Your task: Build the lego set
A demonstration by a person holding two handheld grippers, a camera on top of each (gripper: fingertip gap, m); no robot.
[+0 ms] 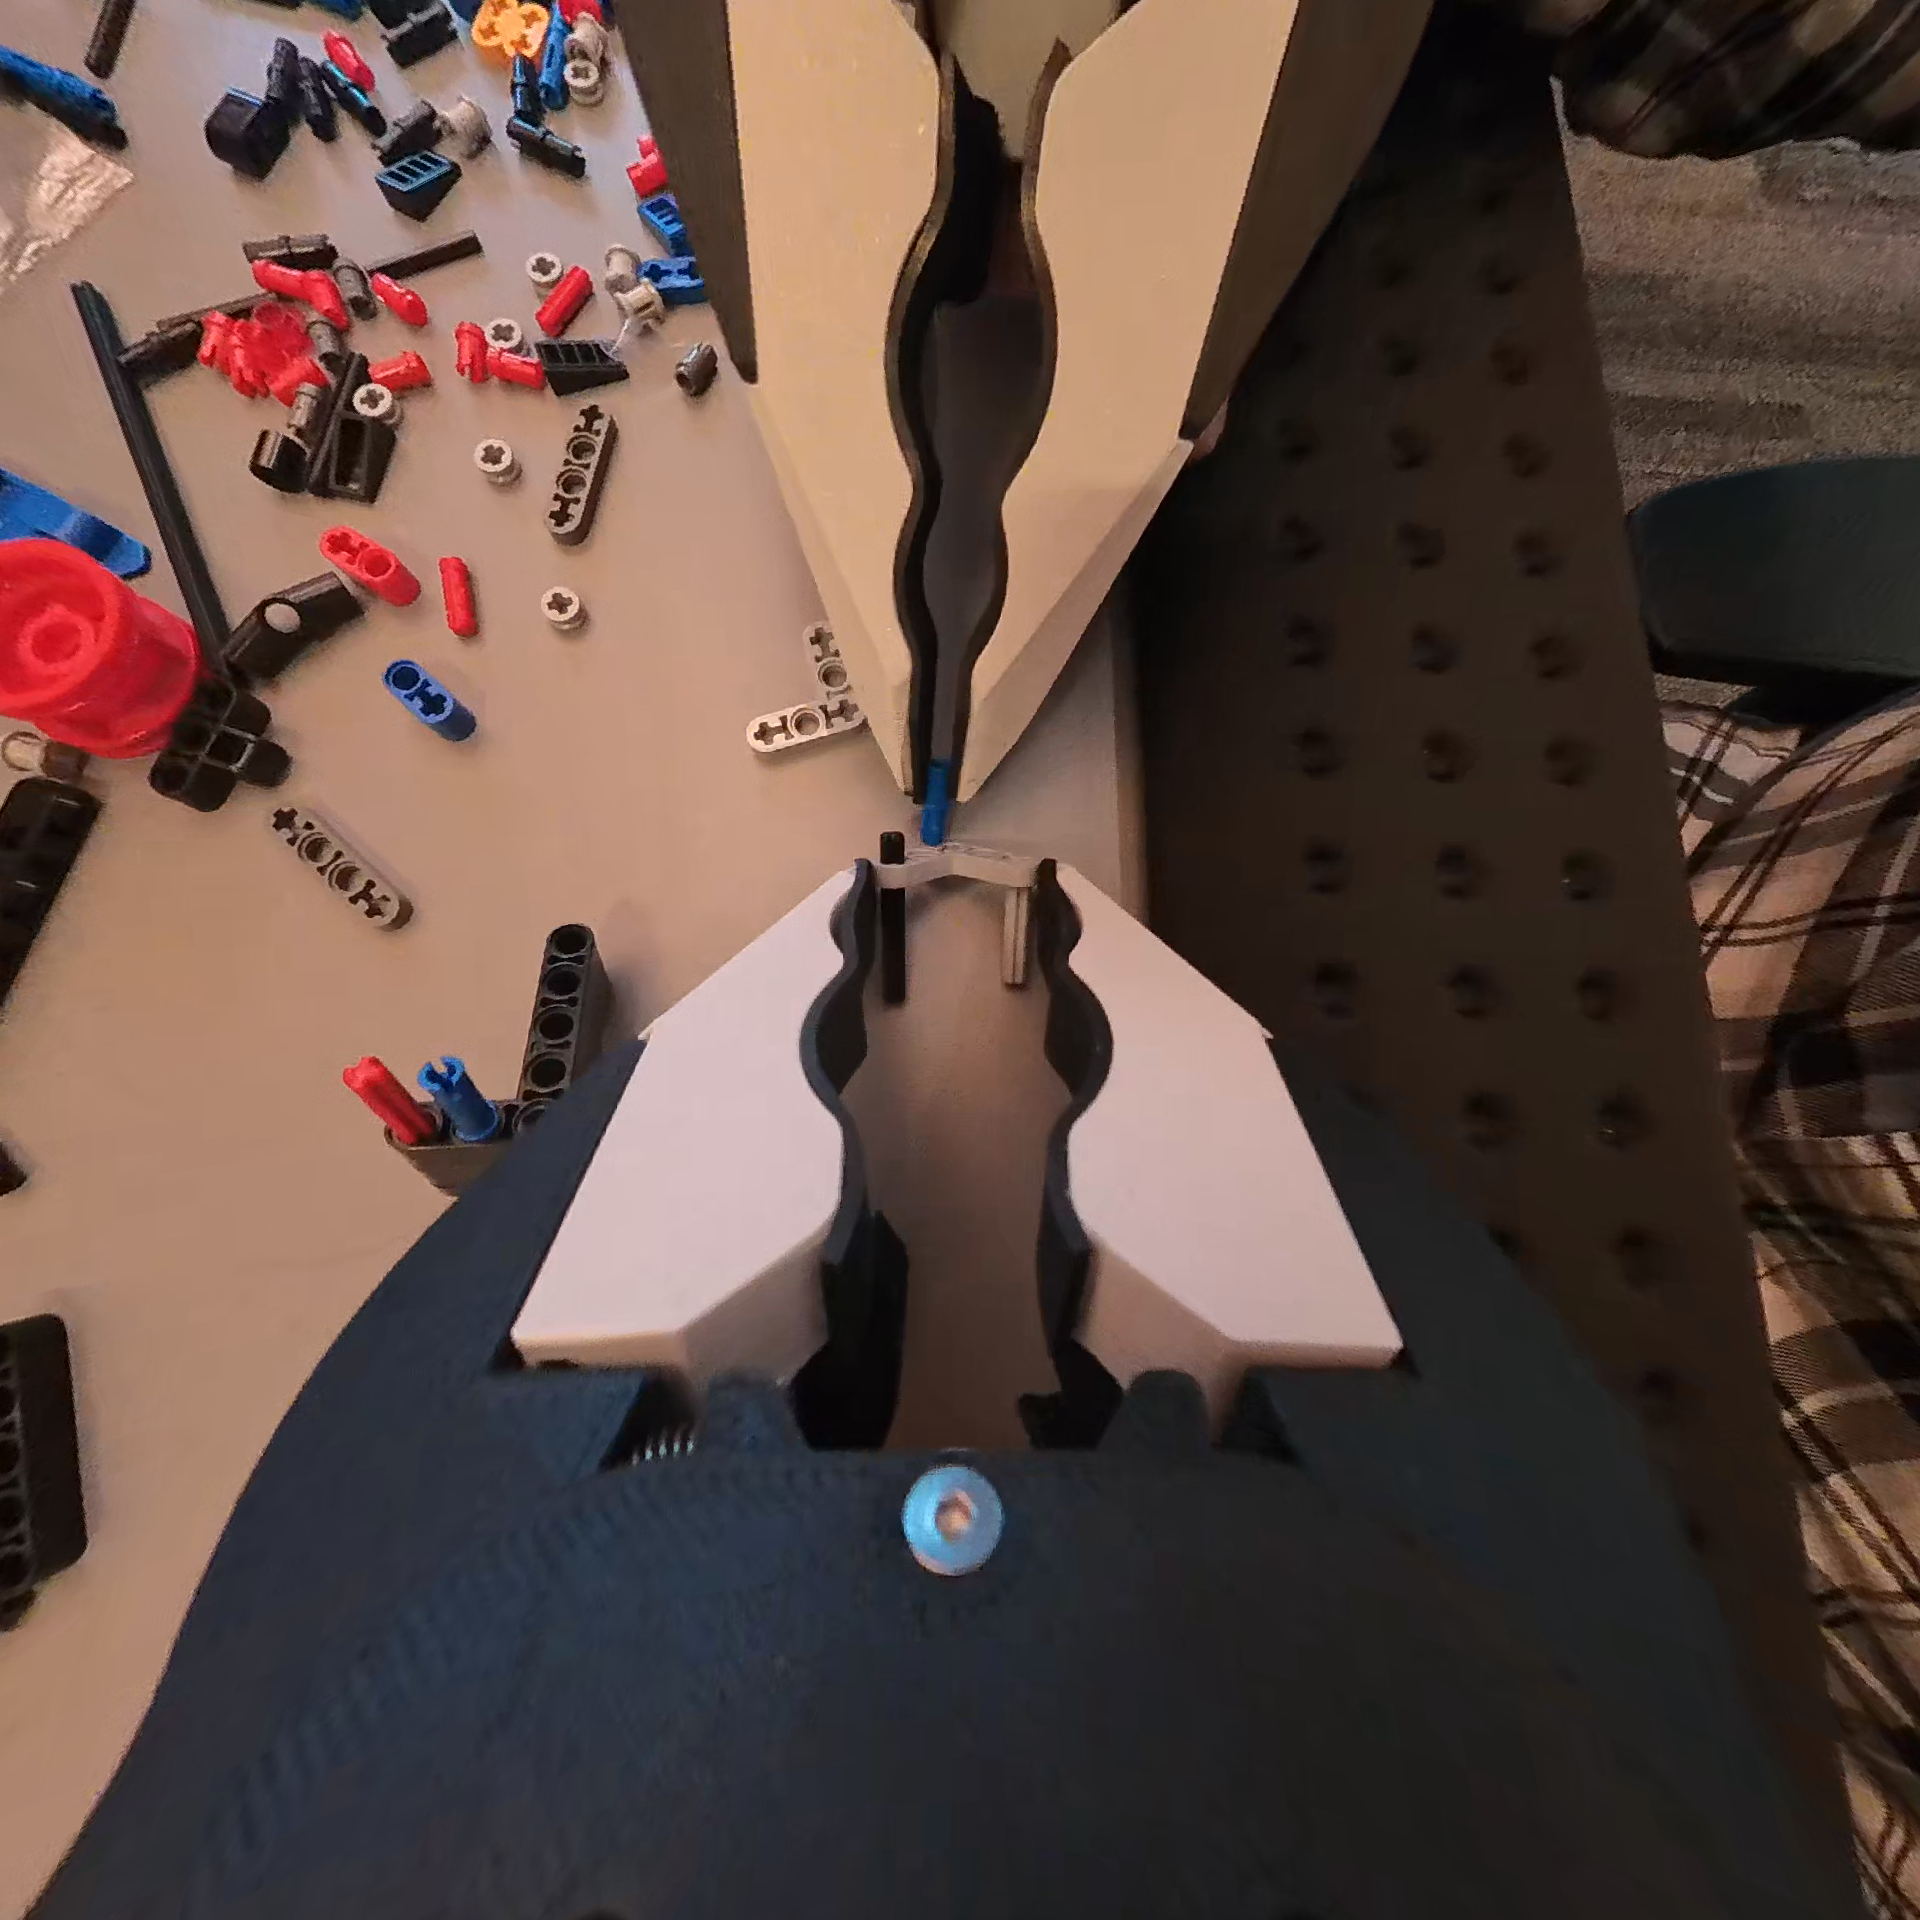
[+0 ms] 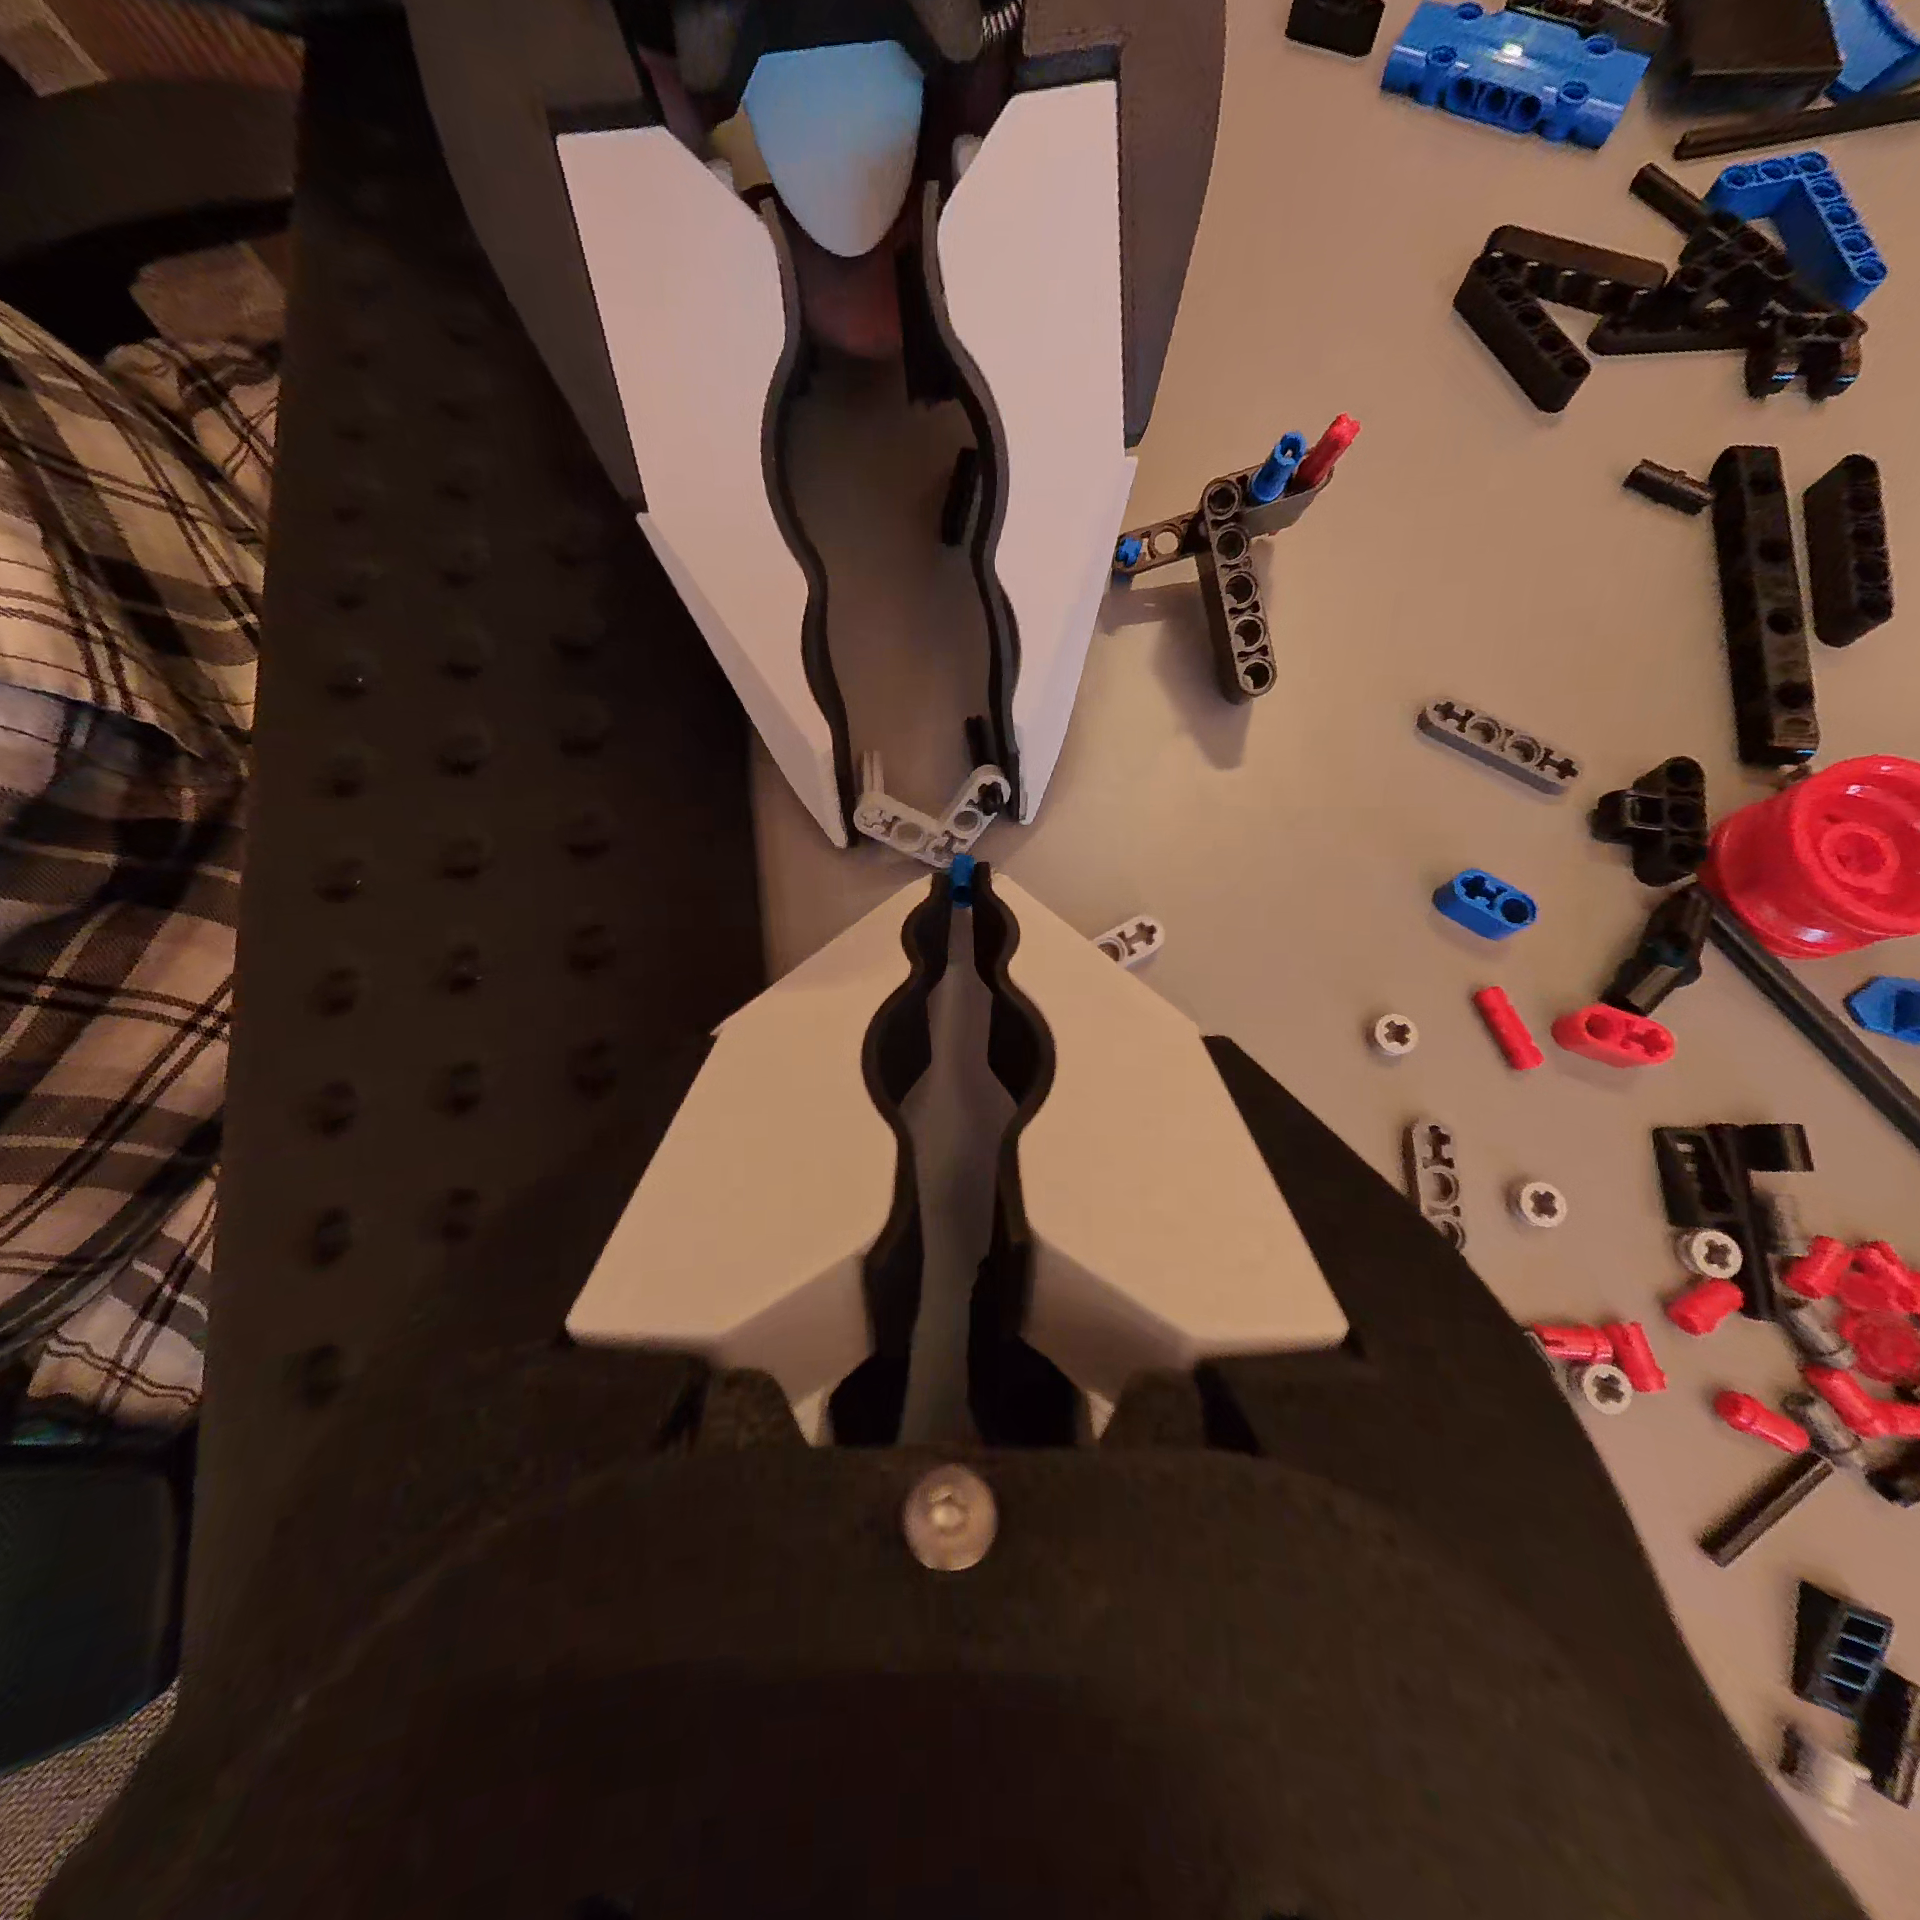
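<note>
My left gripper point(image 1: 954, 873) is shut on a light grey angled beam point(image 1: 961, 857), held crosswise between its fingertips. A black axle point(image 1: 891, 925) and a grey axle point(image 1: 1016, 940) hang from the beam's ends. My right gripper point(image 2: 961, 878) is shut on a small blue pin point(image 2: 961, 883). The two grippers meet tip to tip just above the tan table. The pin's tip touches or nearly touches the beam point(image 2: 914, 826) near its bend. In the left wrist view, the right gripper point(image 1: 940, 790) comes in from the top with the pin point(image 1: 935, 805).
Loose red, blue, black and grey pieces cover the table. They include a red wheel point(image 2: 1829, 857), a black beam with red and blue pins point(image 2: 1242, 561) and a grey L-shaped piece point(image 1: 821, 707). A dark perforated strip point(image 1: 1403, 727) runs along the table edge, with plaid fabric point(image 1: 1829, 1039) beyond it. Left and right tips are no more than a few centimetres apart.
</note>
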